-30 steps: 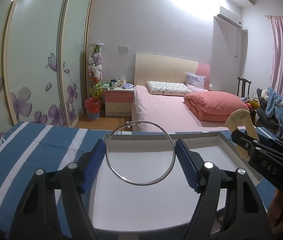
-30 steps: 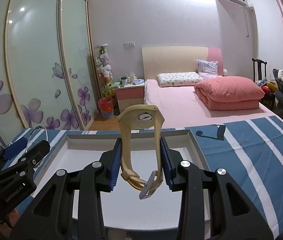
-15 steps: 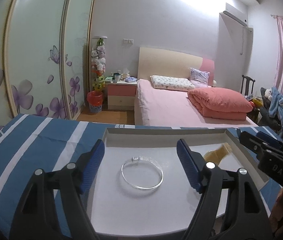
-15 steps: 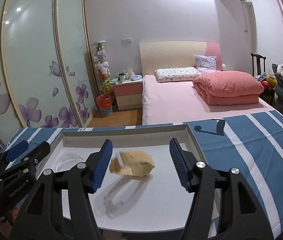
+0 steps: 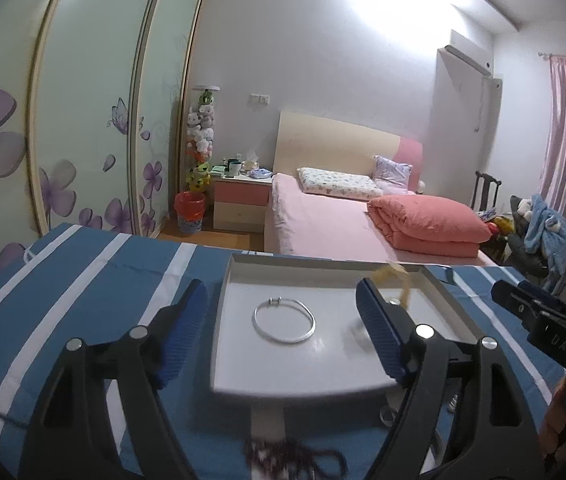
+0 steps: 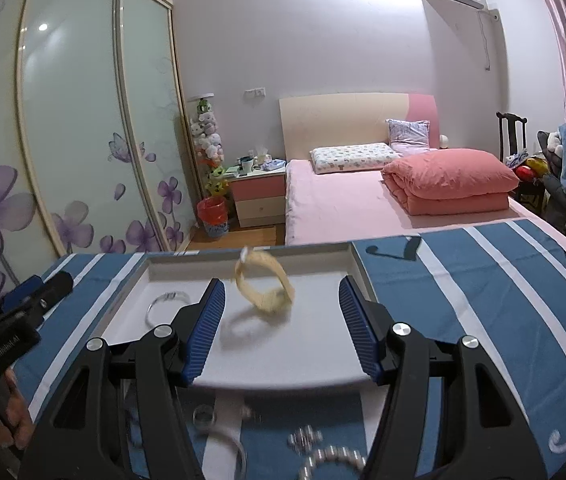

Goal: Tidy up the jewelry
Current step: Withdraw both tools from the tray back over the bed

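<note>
Silver bangle (image 5: 285, 321) lies flat on the floor of the white tray (image 5: 227, 304), directly ahead of the left claw (image 5: 283, 336), which stands released and empty with its jaws spread wide. Beige wristwatch (image 6: 265, 286) sits in the same tray, blurred and tilted on its strap, ahead of the right claw (image 6: 283, 328), likewise released and holding nothing. Further pieces, among them a dark bead strand (image 5: 295, 456) and a pale bead bracelet (image 6: 333, 458), lie on the striped blue cloth (image 6: 483, 320) on the near side of the tray, under both claws. In my judgement the next pickup is downward and back, each piece falling to the nearer claw.
</note>
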Demonstrator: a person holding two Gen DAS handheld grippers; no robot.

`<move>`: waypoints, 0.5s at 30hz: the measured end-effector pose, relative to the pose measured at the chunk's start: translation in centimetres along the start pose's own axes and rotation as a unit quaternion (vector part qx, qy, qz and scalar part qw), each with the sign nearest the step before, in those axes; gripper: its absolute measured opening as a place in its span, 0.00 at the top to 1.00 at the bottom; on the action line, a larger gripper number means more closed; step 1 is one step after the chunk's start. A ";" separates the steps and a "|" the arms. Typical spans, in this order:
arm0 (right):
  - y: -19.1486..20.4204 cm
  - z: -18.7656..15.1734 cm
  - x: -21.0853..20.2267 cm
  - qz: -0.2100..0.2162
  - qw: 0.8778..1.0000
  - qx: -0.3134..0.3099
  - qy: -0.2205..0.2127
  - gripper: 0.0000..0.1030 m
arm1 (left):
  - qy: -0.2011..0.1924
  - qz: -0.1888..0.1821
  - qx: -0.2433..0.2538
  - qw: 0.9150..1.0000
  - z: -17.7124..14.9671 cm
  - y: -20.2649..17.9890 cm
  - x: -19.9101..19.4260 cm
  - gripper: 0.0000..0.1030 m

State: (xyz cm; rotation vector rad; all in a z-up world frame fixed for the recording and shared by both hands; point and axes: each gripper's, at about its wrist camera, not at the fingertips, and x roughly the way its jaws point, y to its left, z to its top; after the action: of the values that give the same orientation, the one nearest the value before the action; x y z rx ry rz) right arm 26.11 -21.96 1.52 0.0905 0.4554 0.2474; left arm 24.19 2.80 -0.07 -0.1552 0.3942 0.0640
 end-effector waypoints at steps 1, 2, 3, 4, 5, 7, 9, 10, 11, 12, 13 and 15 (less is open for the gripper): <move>-0.1 -0.4 -0.6 0.000 1.000 0.001 0.001 0.41 | -0.001 0.000 -0.001 1.000 -0.2 0.1 -0.7 0.26; -0.3 -0.8 -1.3 -0.001 1.000 0.002 0.004 0.40 | -0.001 -0.003 -0.003 1.000 -0.7 0.2 -1.8 0.25; -0.5 -1.3 -1.9 -0.002 1.000 0.003 0.007 0.40 | -0.001 -0.006 -0.005 1.000 -1.0 0.3 -2.4 0.24; -0.7 -1.8 -2.4 -0.003 1.000 0.003 0.011 0.40 | -0.001 -0.008 -0.006 1.000 -1.3 0.4 -3.1 0.24; -0.9 -2.4 -2.9 -0.006 1.000 0.005 0.015 0.40 | -0.001 -0.009 -0.006 1.000 -1.8 0.5 -4.0 0.23; -1.3 -3.3 -3.7 -0.008 1.000 0.011 0.023 0.40 | 0.001 -0.011 -0.006 1.000 -2.4 0.5 -5.0 0.23; -1.6 -4.0 -4.2 -0.011 0.999 0.016 0.029 0.40 | 0.004 -0.015 -0.006 1.000 -3.0 0.4 -5.8 0.23; -1.8 -4.2 -4.4 -0.014 0.999 0.018 0.031 0.40 | 0.005 -0.016 -0.005 1.000 -3.2 0.3 -6.1 0.23; -1.9 -4.3 -4.5 -0.016 0.999 0.019 0.031 0.40 | 0.006 -0.017 -0.005 1.000 -3.3 0.4 -6.4 0.23; -2.0 -4.3 -4.7 -0.017 0.999 0.020 0.030 0.40 | 0.006 -0.018 -0.006 1.000 -3.2 0.4 -6.5 0.23; -1.9 -4.3 -4.7 -0.018 0.999 0.021 0.030 0.40 | 0.005 -0.018 -0.007 1.000 -3.2 0.5 -6.6 0.23; -1.7 -3.9 -4.5 -0.020 0.999 0.019 0.025 0.40 | 0.004 -0.019 -0.009 1.000 -3.0 0.5 -6.9 0.22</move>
State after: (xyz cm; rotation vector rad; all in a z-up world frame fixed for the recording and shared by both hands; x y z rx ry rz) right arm 20.85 -24.61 -0.33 0.1113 0.5117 0.2017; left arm 16.68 2.56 -0.25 -0.1805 0.3979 0.0286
